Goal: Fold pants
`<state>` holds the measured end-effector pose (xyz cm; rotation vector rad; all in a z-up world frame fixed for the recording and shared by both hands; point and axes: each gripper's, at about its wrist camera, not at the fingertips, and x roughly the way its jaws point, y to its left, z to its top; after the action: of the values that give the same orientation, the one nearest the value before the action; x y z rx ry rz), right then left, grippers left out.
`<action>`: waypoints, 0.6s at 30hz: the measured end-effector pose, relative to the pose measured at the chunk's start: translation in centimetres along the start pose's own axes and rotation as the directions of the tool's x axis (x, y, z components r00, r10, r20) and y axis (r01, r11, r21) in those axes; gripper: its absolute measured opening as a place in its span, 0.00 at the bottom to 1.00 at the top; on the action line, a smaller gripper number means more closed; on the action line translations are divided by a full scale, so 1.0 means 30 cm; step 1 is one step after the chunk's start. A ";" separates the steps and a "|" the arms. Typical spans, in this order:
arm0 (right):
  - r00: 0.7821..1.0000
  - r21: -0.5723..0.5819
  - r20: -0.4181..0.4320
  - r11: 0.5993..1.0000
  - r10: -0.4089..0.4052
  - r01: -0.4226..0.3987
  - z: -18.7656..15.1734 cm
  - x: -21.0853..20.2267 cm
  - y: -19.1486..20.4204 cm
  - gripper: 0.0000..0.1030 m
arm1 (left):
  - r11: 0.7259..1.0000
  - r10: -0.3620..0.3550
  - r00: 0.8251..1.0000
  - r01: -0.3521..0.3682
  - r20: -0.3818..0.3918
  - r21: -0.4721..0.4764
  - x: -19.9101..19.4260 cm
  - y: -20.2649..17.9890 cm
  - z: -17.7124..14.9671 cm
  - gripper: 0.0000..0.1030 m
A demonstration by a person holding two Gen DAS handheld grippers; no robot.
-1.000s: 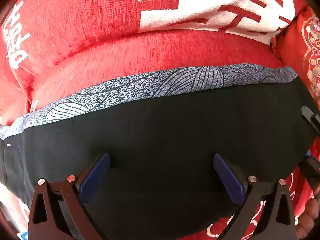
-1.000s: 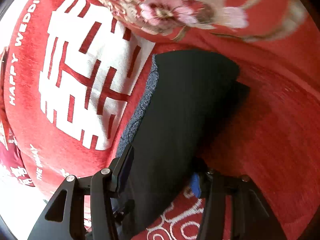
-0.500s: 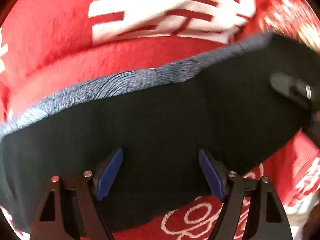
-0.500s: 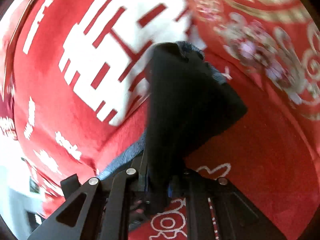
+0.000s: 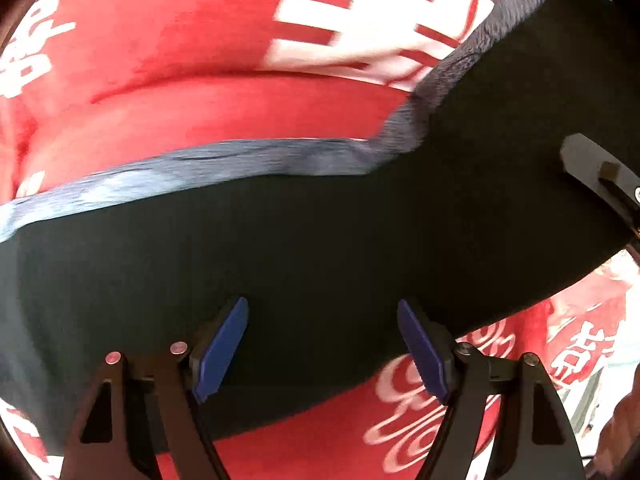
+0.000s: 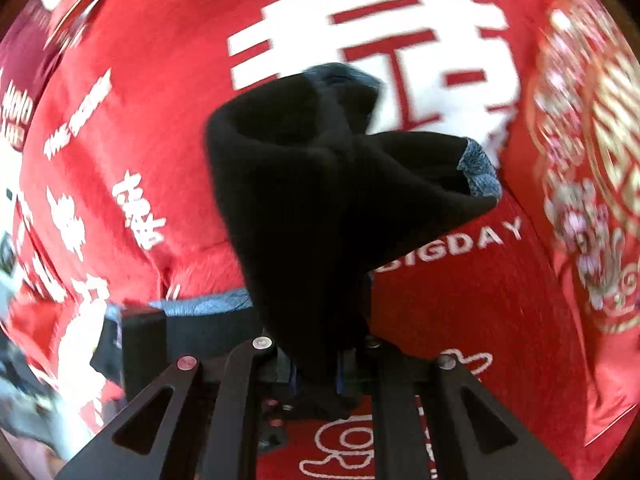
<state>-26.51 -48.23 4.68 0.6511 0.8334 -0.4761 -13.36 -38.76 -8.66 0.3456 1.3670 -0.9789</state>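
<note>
Black pants (image 5: 320, 240) with a grey patterned band (image 5: 200, 164) lie across a red blanket (image 5: 180, 40). My left gripper (image 5: 322, 344) hovers over their near edge. Its blue pads (image 5: 220, 348) stand wide apart, with black cloth lying between them and nothing pinched. My right gripper (image 6: 316, 376) is shut on one end of the pants (image 6: 304, 208), which hangs up from the blanket in a bunched fold. In the left wrist view that raised end fills the upper right, with a black finger (image 5: 588, 160) of the right gripper on it.
The red blanket (image 6: 460, 300) carries large white characters and lettering. Red bedding with gold and pink flowers (image 6: 592, 160) lies to the right. A person's hand (image 5: 616, 432) shows at the lower right edge. The rest of the pants (image 6: 208, 312) stays flat at lower left.
My right gripper shut on the pants' end, rolled and lifted it off the blanket. My left jaws narrowed a little and shifted along the pants.
</note>
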 end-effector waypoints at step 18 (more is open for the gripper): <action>0.946 -0.514 -0.135 0.837 -0.294 0.187 -0.394 0.408 0.606 0.21 | 0.934 0.291 0.957 -0.282 0.008 -0.220 -0.275 0.719 -0.084 0.82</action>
<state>-14.22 -28.79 -4.87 0.1136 1.1968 -0.3997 1.94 -21.28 -8.58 0.3466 1.3279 -0.5862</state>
